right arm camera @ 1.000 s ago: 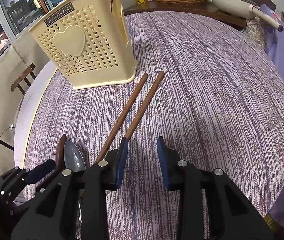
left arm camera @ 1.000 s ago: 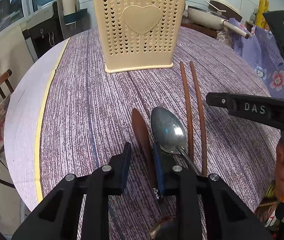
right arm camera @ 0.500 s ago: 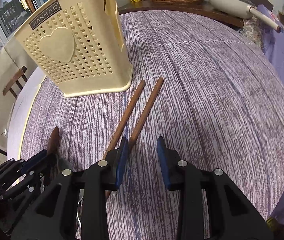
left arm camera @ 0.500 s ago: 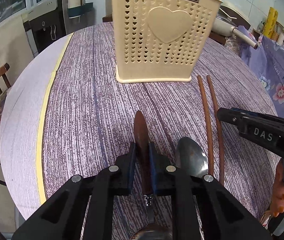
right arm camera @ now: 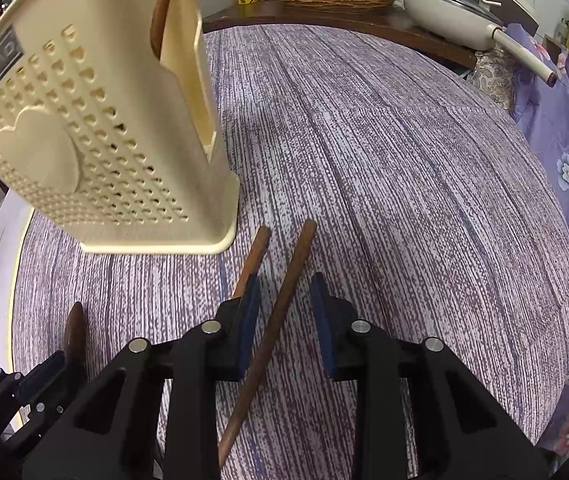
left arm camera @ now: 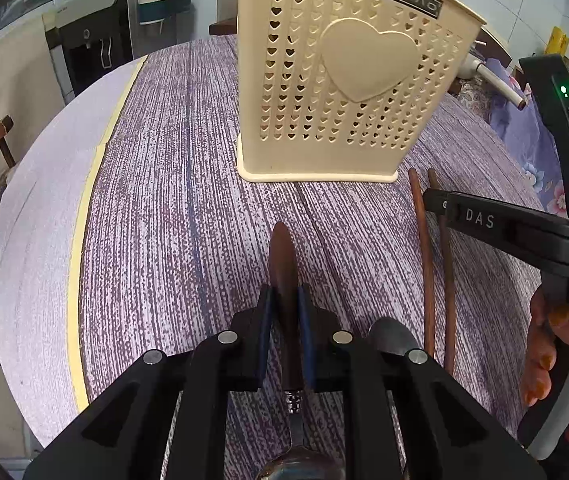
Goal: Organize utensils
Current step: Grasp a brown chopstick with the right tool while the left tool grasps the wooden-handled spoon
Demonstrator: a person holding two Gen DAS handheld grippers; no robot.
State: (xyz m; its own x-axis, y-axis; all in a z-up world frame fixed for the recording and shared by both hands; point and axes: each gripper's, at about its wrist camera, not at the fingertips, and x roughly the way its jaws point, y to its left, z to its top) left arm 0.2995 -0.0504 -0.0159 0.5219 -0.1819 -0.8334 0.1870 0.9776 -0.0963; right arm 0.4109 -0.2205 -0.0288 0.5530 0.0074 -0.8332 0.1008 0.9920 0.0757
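Both left gripper [left arm camera: 284, 312] pads clamp the brown wooden handle [left arm camera: 282, 264] lying on the purple tablecloth [left arm camera: 172, 208]. Right gripper [right arm camera: 284, 300] jaws, just closing, straddle one chopstick [right arm camera: 280, 312] untouched; the other chopstick [right arm camera: 254, 252] lies outside, beside the cream utensil holder [right arm camera: 96, 152].

Round table [right arm camera: 404, 152]: cream holder [left arm camera: 348, 92], chopsticks [right arm camera: 280, 304], two spoons [left arm camera: 282, 264].
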